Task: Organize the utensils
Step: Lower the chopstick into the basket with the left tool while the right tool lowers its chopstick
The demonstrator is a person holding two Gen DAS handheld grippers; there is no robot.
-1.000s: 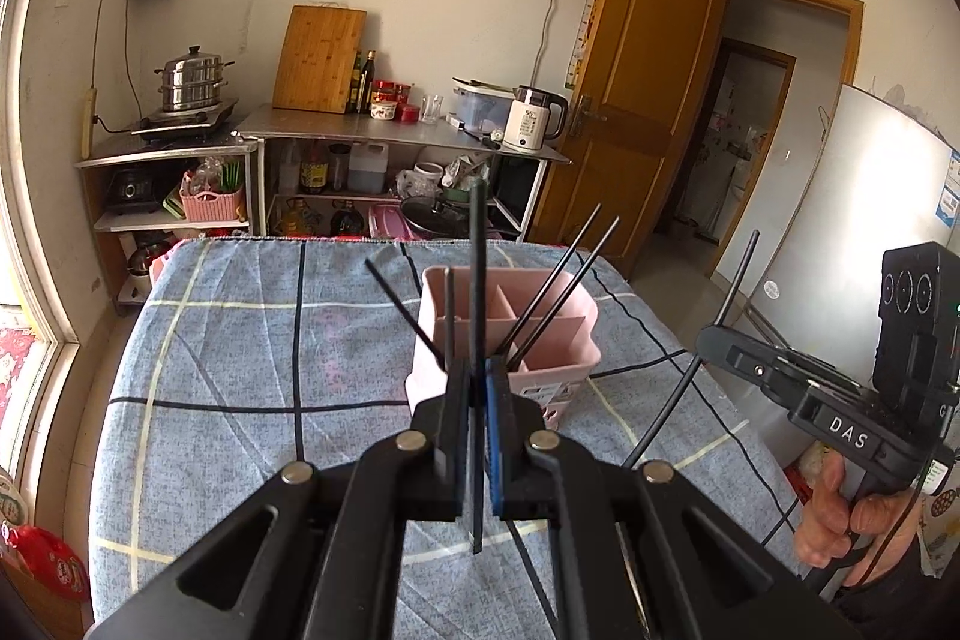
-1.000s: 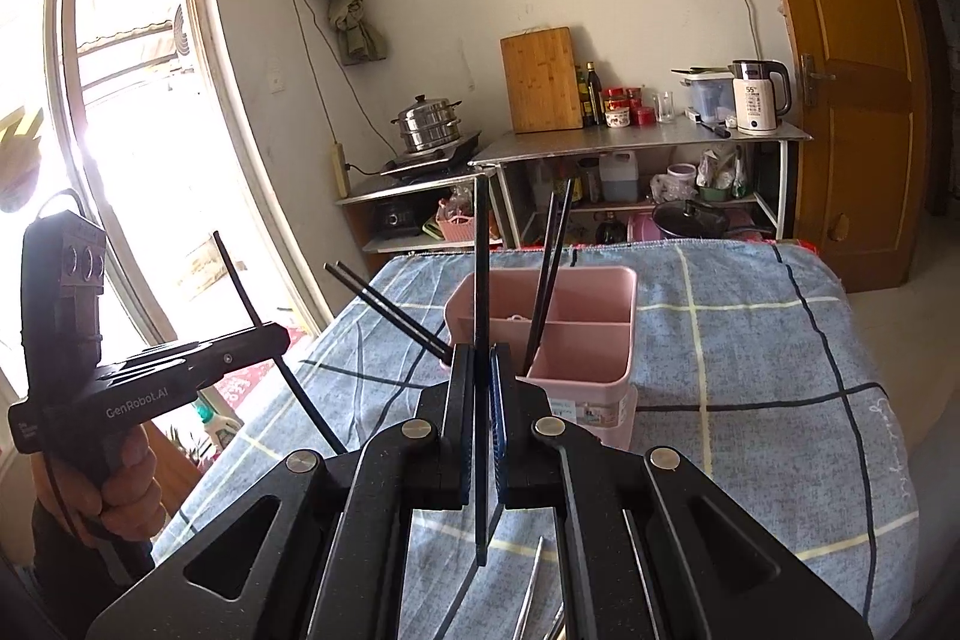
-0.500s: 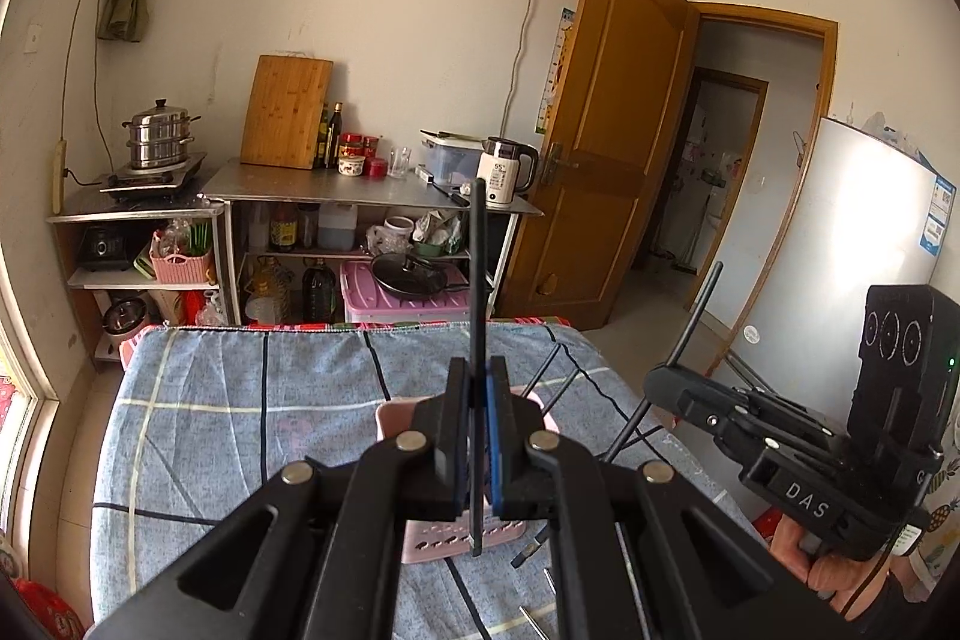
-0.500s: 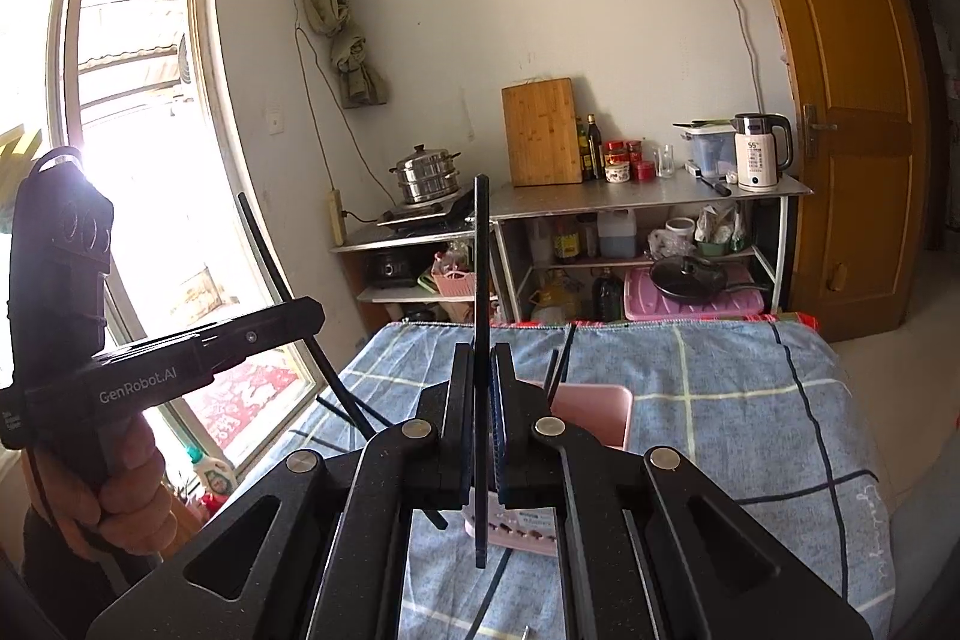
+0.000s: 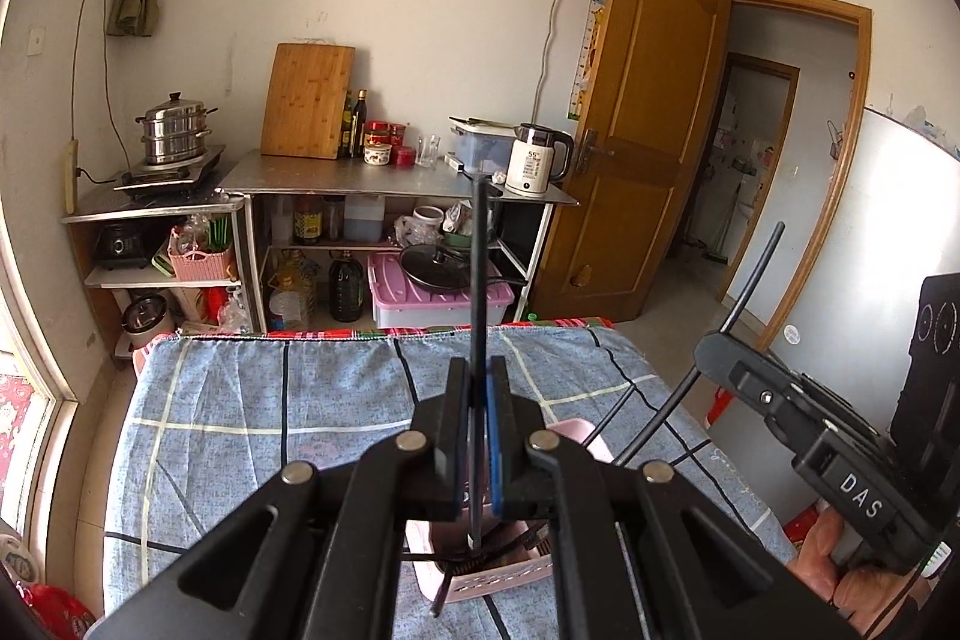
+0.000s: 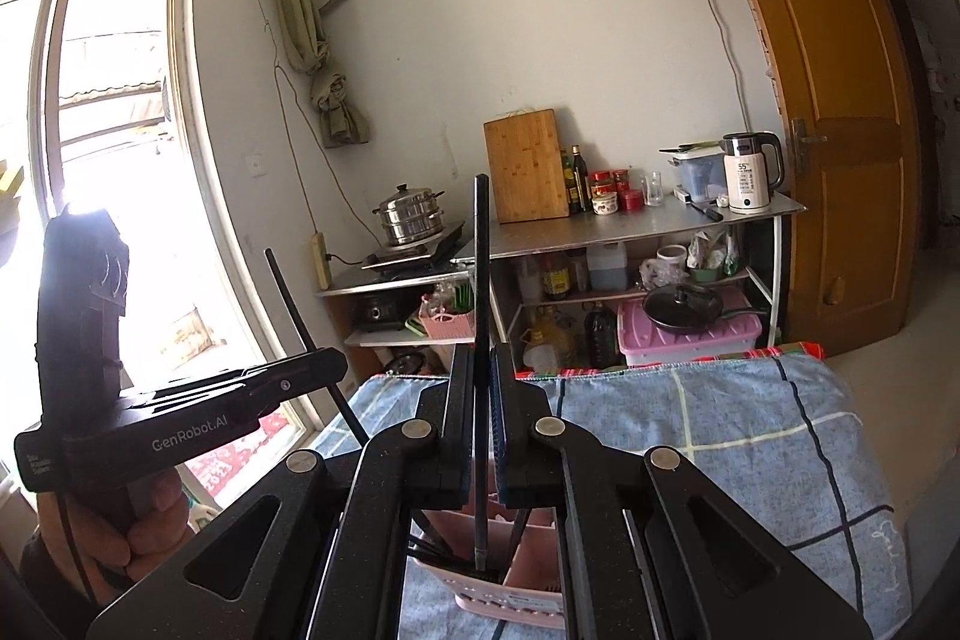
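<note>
My left gripper is shut on a black chopstick that stands upright between its pads. Below it, a pink utensil holder with several black chopsticks sits on the blue checked tablecloth, mostly hidden by the gripper body. My right gripper is likewise shut on an upright black chopstick, above the same pink holder. In the left wrist view the right gripper shows at the right with its chopstick. The left gripper appears at the left of the right wrist view.
Behind the table a metal shelf carries a cutting board, a kettle and jars, and a steamer pot stands beside it. A wooden door hangs open at the right. A tall window fills the left wall.
Both grippers have lifted and drawn back with their chopsticks. The pink holder has slid from the middle of each view down beneath the fingers.
</note>
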